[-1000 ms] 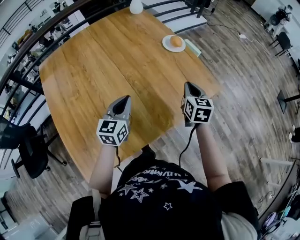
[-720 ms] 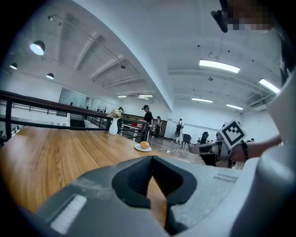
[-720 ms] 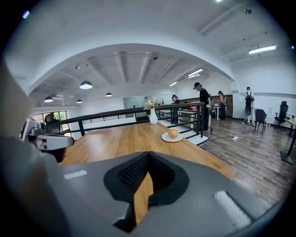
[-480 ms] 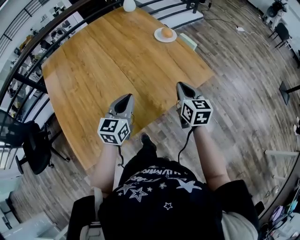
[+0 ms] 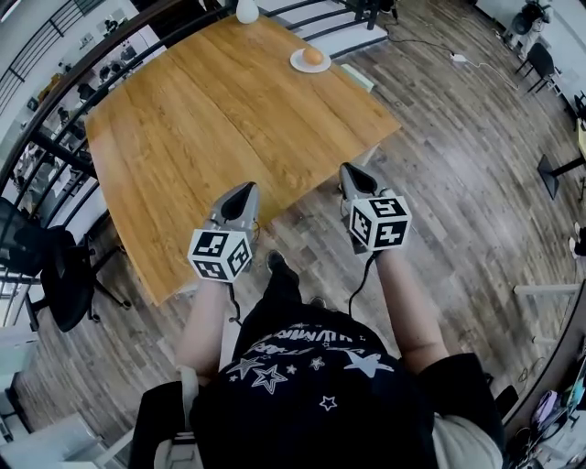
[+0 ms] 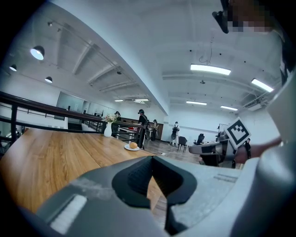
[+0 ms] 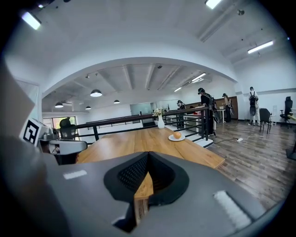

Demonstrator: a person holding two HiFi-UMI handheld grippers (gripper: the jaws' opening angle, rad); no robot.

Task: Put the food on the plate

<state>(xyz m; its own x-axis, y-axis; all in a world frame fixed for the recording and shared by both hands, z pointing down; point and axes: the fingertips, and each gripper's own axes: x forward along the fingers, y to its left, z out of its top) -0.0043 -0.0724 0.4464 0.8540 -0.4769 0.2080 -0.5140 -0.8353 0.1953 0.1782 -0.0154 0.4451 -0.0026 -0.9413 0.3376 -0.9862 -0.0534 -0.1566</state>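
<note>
A round orange piece of food [image 5: 312, 55] lies on a small white plate [image 5: 299, 65] at the far right corner of the wooden table [image 5: 211, 110]. The food [image 6: 133, 145] and plate [image 7: 176, 138] look small and distant in both gripper views. My left gripper [image 5: 245, 189] hangs over the table's near edge, jaws shut with nothing between them. Off the near corner, above the floor, my right gripper [image 5: 346, 169] is also shut and empty. Both grippers are far from the plate.
A white vase [image 5: 246, 10] stands at the table's far edge by a black railing [image 5: 55, 87]. A black office chair [image 5: 55, 275] is at the left. Wood-plank floor [image 5: 458, 165] spreads to the right. Several people stand far off [image 7: 206, 109].
The person has backed away from the table: table and plate have slid up and away in the head view. Both grippers, earlier over the tabletop, now sit at its near edge, still shut.
</note>
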